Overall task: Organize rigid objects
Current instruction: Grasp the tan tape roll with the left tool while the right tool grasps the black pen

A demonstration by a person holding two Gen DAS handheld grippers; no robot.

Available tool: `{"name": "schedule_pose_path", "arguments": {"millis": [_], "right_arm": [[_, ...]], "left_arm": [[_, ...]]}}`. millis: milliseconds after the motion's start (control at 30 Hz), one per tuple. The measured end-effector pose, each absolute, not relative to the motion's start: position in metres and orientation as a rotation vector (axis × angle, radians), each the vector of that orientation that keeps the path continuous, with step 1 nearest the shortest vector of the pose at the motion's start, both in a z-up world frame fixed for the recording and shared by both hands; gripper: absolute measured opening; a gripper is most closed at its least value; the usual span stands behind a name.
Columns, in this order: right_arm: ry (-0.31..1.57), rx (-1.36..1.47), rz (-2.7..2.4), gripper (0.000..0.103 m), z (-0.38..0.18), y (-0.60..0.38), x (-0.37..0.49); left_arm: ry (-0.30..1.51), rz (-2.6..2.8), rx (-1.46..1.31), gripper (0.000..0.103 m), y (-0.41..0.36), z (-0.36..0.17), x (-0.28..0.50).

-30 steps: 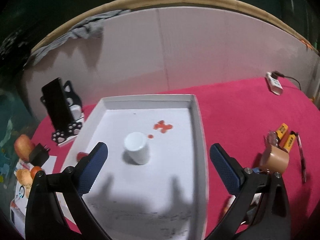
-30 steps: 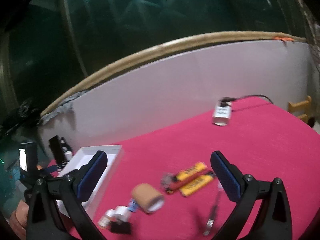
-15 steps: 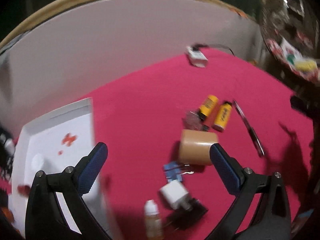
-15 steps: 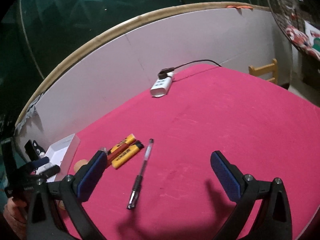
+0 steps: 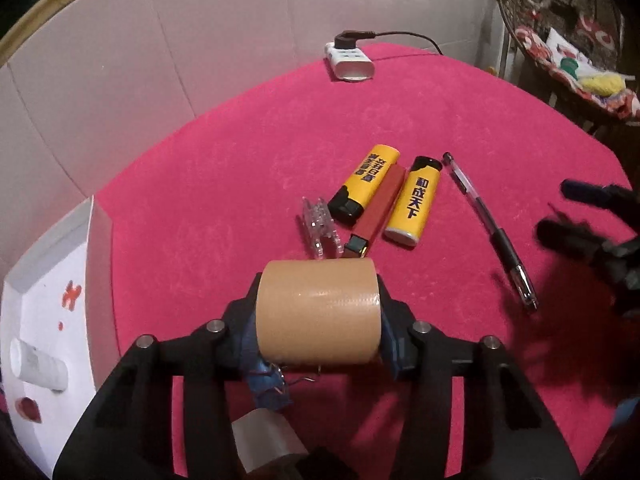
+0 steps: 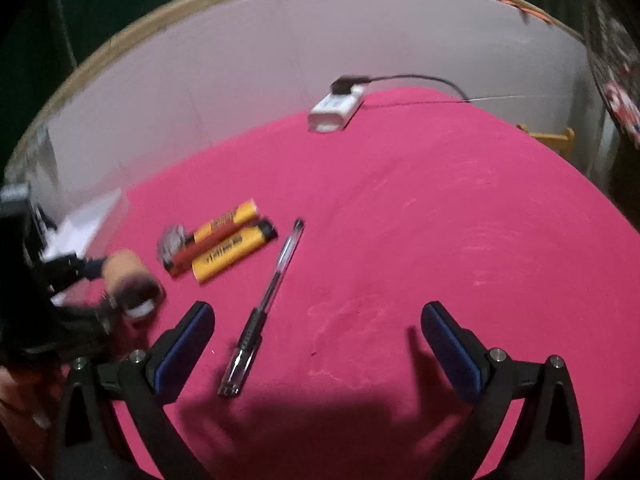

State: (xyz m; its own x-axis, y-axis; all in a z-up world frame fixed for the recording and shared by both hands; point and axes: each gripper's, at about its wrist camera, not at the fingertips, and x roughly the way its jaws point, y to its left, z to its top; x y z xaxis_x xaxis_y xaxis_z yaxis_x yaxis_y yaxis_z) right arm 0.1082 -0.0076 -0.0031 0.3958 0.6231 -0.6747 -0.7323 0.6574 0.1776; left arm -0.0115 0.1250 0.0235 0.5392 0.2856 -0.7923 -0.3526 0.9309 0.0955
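- Tape roll (image 5: 318, 312), tan and lying on its side just above the pink tablecloth (image 5: 240, 152), sat between the pads of my left gripper (image 5: 318, 320); the jaws had just been closing and both pads pressed its flat ends.
- Its label face carried no writing that I could read.
- Under the roll I saw a blue binder clip (image 5: 269, 390) and a white block (image 5: 266, 446), partly hidden by my gripper's frame.
- Just beyond the roll lay a clear plastic clip (image 5: 318, 227), then two yellow lighters with a red lighter (image 5: 376, 210) wedged between them.
- One yellow lighter (image 5: 366, 184) bore dark Chinese characters too small for me to make out; the other yellow lighter (image 5: 416, 202) read 和成天下.
- A clear pen (image 5: 490, 230) with a black grip lay beside the lighters, apart from them.
- My right gripper (image 6: 318, 350) hung over the cloth with its blue pads spread wide, nothing between them; the pen (image 6: 266, 304) lay just by its left pad.
- At the far edge, against the white backboard (image 5: 200, 40), I saw a white power strip (image 5: 350, 60) with a black plug in it.
- To the left stood a white tray (image 5: 44, 292) marked with red blotches, holding a white bottle (image 5: 38, 368) on its side; its printing was unreadable.
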Motion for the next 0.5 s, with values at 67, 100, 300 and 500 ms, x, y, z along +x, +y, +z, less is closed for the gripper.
{"name": "schedule_pose_path", "arguments": {"millis": [67,100,300,500], "right_arm": [[0.780,-0.198,0.866,0.101,-0.007,0.003,0.105],[0.780,-0.229,0.875,0.094,-0.009,0.011,0.103],[0.753,-0.367,0.859,0.047,-0.016,0.034,0.091],[0.755,-0.350,0.903,0.007,-0.014,0.020,0.088]], "left_arm": [[0.915,0.389,-0.082,0.048,0.125,0.025,-0.018],[0.911,0.395,-0.082,0.048,0.125,0.026,-0.020],[0.844,0.419,-0.135,0.048,0.127,0.043,-0.038],[0.777,0.445,-0.146,0.048,0.117,0.063,-0.053]]}}
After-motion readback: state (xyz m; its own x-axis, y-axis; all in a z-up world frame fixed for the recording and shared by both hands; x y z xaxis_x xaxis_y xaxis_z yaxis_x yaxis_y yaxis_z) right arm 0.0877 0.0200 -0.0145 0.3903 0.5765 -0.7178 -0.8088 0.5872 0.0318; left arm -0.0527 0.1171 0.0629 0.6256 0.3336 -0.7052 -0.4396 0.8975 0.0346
